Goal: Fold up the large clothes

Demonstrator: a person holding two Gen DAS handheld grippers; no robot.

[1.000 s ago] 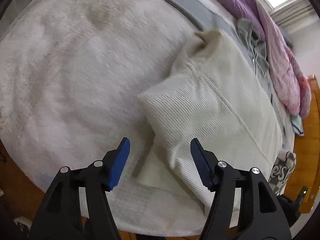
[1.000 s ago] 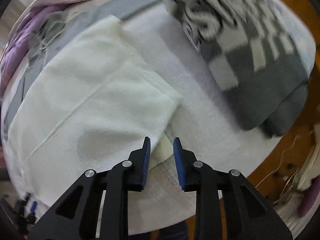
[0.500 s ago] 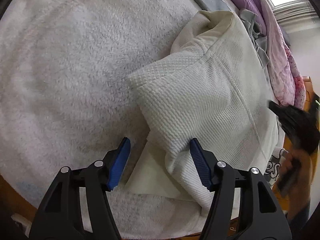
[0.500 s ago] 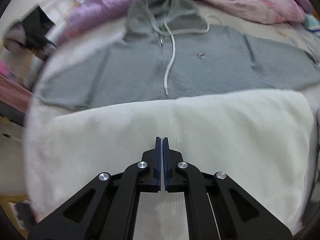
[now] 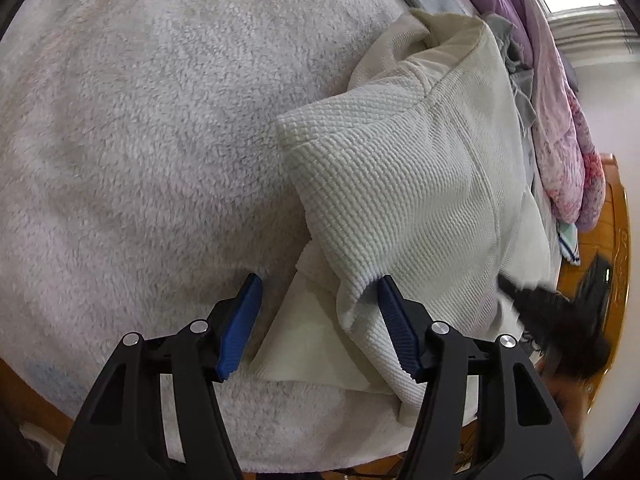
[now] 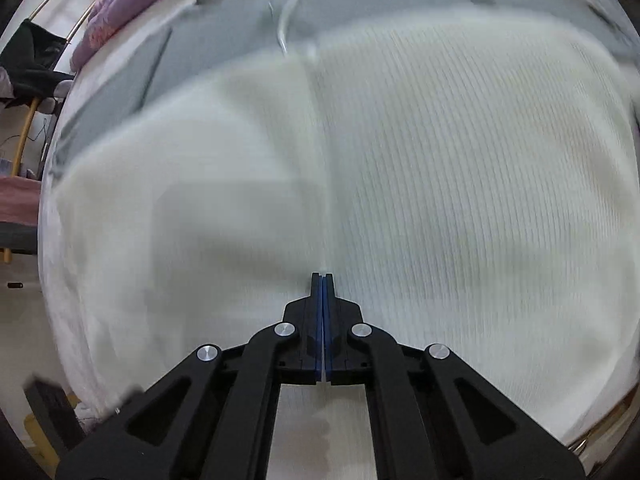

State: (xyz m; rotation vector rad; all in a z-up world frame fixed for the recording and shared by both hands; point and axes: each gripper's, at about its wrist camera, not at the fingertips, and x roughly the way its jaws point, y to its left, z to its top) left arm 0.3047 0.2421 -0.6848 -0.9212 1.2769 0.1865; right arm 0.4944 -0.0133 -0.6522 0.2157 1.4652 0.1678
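A cream waffle-knit garment (image 5: 404,184) lies partly folded on a fluffy white blanket (image 5: 140,140). My left gripper (image 5: 318,288) is open, low over the blanket, with the garment's folded corner and a flat cream layer between its blue pads; the right pad (image 5: 394,320) touches the fold's edge. In the right wrist view the same garment (image 6: 440,180) fills the frame, blurred. My right gripper (image 6: 322,280) is shut with the pads together just above the cloth; no fabric shows between them.
A grey zip hoodie (image 6: 248,20) with a white drawstring lies beyond the cream garment. Purple and pink bedding (image 5: 560,112) is piled along the far side. A wooden bed frame (image 5: 616,240) stands at the right. The other gripper (image 5: 560,320) shows blurred at the right.
My left gripper has moved closer to the folded corner, its right pad now at the fold. My right gripper has shut and swung from the garment's corner to over its middle.
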